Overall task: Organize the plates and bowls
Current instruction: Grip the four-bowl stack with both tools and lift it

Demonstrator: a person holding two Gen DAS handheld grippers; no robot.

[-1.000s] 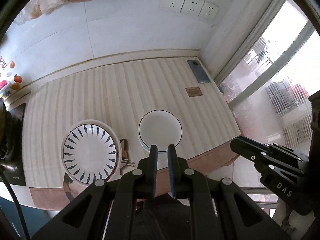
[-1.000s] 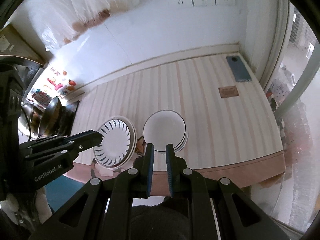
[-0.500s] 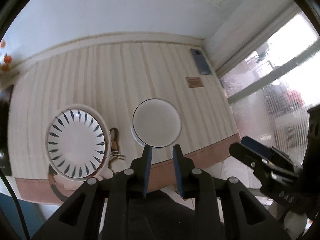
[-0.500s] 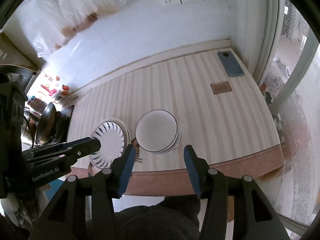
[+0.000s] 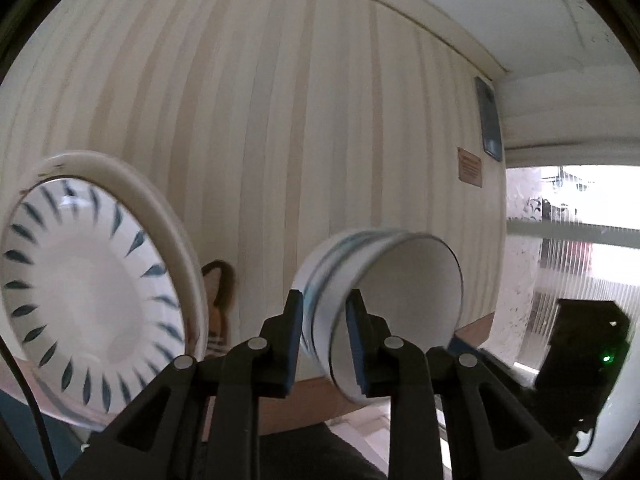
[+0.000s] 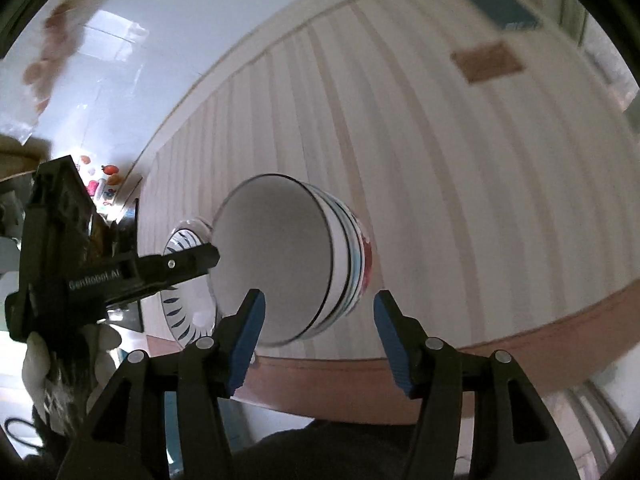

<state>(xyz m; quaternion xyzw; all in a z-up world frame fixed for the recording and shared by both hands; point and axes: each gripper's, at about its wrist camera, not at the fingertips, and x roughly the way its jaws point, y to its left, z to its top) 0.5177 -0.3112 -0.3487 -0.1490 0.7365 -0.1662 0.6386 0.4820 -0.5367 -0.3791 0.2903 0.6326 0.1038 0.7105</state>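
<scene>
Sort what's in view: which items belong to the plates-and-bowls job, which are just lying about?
Job:
- stack of white bowls
- patterned plate
- left gripper, jaws straddling the bowl rim
- right gripper, open beside the stack

Lying about:
- phone
- brown card
- brown cat-shaped item between plate and bowls

Black hand-held gripper, blue pads, silver screws; possibly white glove.
</scene>
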